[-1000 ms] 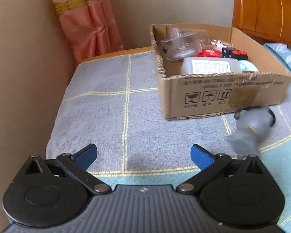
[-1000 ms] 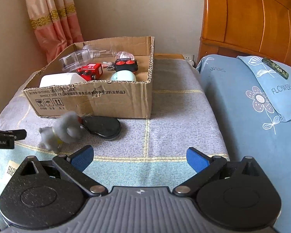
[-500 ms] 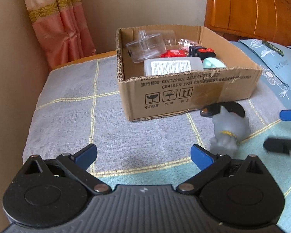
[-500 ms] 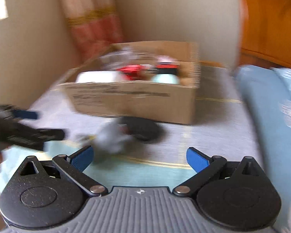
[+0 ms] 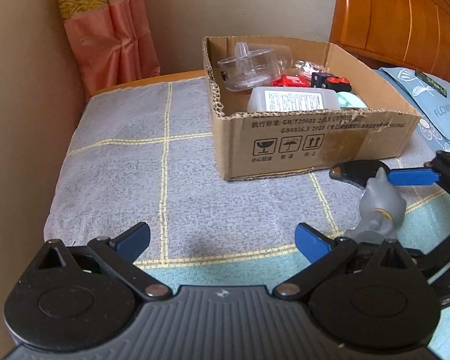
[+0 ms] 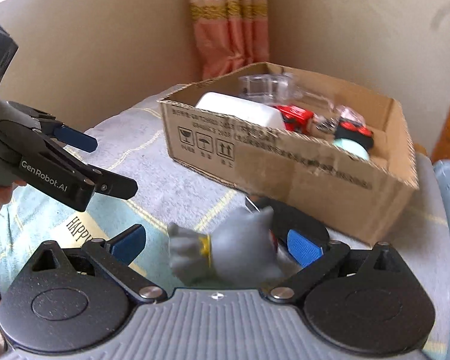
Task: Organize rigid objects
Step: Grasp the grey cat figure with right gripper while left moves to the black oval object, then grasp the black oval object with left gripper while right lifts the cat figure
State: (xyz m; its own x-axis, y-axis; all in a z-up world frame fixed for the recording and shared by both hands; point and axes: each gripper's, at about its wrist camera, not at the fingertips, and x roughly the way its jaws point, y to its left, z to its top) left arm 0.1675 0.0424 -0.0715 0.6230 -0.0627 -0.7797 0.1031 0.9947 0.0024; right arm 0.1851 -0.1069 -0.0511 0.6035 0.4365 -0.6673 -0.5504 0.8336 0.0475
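right tongs (image 6: 216,244) now around grey figurine (image 6: 225,246)

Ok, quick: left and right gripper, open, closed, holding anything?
Left gripper: open, holding nothing.
Right gripper: open around the grey toy, not closed on it.

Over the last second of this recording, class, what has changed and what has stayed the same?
The right gripper swung left and closed in on the grey toy figure, which now lies between its open fingers, not gripped. The left gripper panned slightly but remains open and empty. The figure, the black oval object behind it and the cardboard box with its contents kept their places on the checked cloth.
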